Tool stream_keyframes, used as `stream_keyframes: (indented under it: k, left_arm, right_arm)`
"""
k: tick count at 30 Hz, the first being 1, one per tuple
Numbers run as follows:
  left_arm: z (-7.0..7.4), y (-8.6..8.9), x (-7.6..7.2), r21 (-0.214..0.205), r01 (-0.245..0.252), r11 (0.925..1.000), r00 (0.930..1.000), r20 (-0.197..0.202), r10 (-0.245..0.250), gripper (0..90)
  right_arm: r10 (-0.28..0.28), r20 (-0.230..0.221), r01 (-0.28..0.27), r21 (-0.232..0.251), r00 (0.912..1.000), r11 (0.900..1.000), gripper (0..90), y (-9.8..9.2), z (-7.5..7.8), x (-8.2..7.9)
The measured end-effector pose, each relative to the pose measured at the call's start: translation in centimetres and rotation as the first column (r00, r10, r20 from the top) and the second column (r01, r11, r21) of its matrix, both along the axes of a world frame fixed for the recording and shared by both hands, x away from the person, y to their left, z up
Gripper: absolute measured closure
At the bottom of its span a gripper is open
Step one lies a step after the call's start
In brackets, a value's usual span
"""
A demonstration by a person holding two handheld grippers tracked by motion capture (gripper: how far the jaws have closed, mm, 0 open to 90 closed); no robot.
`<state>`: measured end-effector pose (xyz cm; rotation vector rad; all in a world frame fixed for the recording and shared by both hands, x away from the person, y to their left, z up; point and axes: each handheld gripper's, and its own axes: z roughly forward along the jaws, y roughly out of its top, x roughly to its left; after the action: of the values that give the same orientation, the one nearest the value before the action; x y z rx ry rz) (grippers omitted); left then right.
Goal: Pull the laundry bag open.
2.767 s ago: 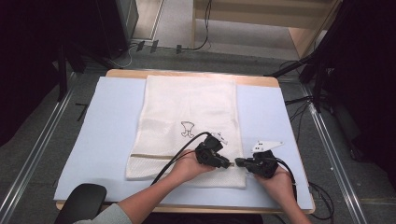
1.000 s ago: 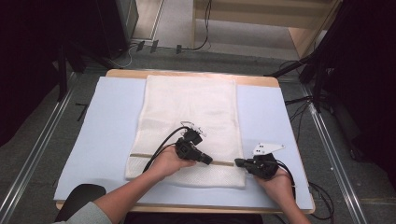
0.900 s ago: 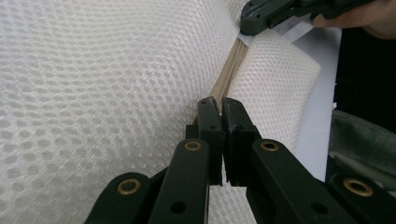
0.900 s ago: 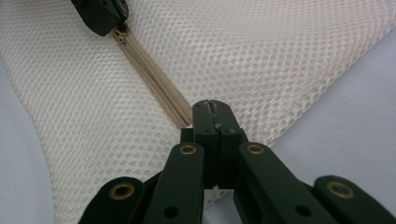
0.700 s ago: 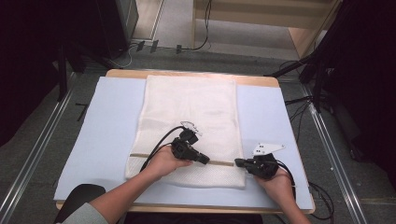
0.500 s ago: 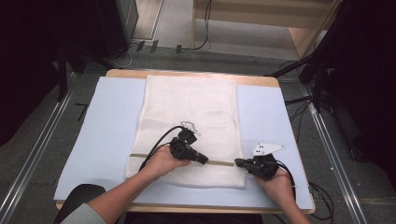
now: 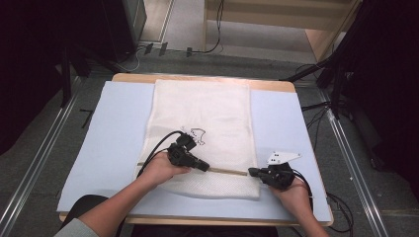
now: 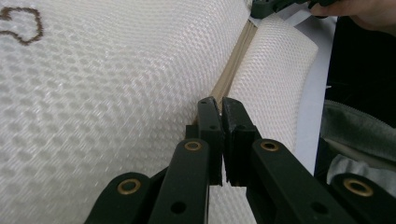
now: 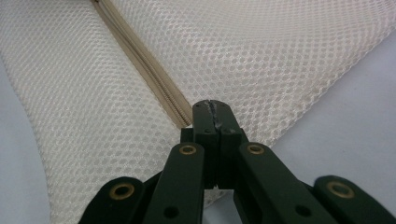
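White mesh laundry bag (image 7: 202, 133), honeycomb weave, lies flat and lengthwise down the middle of the pale blue mat (image 7: 108, 138) on the wooden table (image 7: 276, 85). Near end of the bag sits close to the person's edge. A small dark outline drawing (image 7: 193, 134) is stitched mid-bag. Beige zipper (image 7: 228, 171) runs straight across the bag near that end.

Left gripper (image 7: 201, 166): on the zipper line, roughly mid-width of the bag, pointing along the zipper toward the right gripper. In the left gripper view (image 8: 220, 106) the jaws are closed, only a hairline slit between the pads, tips sitting right at the zipper (image 8: 231, 74). They seem to pinch something at the zipper, probably the slider or pull, but the tips cover it, so can't confirm what. Left hand (image 7: 160, 170) rests on the mesh behind it, cable looping back over the bag.

Right gripper (image 7: 253, 172): at the bag's right edge, at the zipper end, pointing left. In the right gripper view (image 9: 210, 108) the jaws are pressed fully together, clamped at the very end of the zipper tape (image 9: 154, 79), where mesh (image 9: 261, 56) meets mat (image 9: 345, 126). Grey three-cornered plate on top faces up. Right hand (image 7: 292, 193) comes in from the near right corner.

The two grippers face each other along the zipper, apart, a stretch of closed zipper between them.
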<state>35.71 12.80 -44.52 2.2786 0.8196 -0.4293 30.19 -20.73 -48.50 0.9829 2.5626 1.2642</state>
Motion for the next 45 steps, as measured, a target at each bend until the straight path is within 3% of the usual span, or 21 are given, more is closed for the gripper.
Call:
stream_keyframes:
  k: [10,24,28,30,35,38,42,45]
  left_arm:
    - [0.5,3.6,0.3,0.002,-0.027,0.9996,0.9996,-0.008,0.027,89.0]
    - [0.7,6.6,0.2,0.001,-0.047,0.9989,0.9988,-0.009,0.047,89.0]
    - [0.8,7.1,0.1,-0.016,-0.051,0.9986,0.9987,-0.01,0.051,88.9]
    - [0.8,7.1,0.0,-0.009,-0.04,0.9992,0.9992,-0.007,0.04,89.0]
    - [0.7,7.8,0.0,0.021,-0.072,0.9972,0.9969,-0.03,0.072,89.1]
    - [0.9,8.9,-0.1,0.024,-0.085,0.9961,0.9961,-0.023,0.085,89.1]
    - [0.9,10.9,-0.1,0.034,-0.107,0.9937,0.9932,-0.043,0.108,89.0]
    - [0.9,12.1,-0.3,0.043,-0.126,0.9911,0.9913,-0.03,0.128,89.0]
  right_arm:
    - [0.003,-0.003,-0.003,0.0,1.0,1.0,90.0,0.0,0.0,0.0]
    - [0.014,-0.008,-0.014,-0.008,0.9999,0.9999,90.0,0.0,0.1,0.2]
    - [0.025,-0.004,-0.025,-0.012,0.9997,0.9996,90.0,0.0,0.1,0.3]
    - [0.03,-0.006,-0.03,-0.011,0.9995,0.9995,90.0,0.0,0.1,0.3]
    - [0.033,-0.005,-0.033,-0.011,0.9995,0.9994,90.0,-0.1,0.1,0.3]
    - [0.034,-0.007,-0.034,-0.013,0.9994,0.9993,90.0,-0.1,0.1,0.3]
    - [0.038,-0.007,-0.038,-0.012,0.9993,0.9992,90.0,-0.1,0.1,0.4]
    - [0.037,-0.01,-0.038,-0.009,0.9992,0.9993,90.0,-0.1,0.1,0.4]
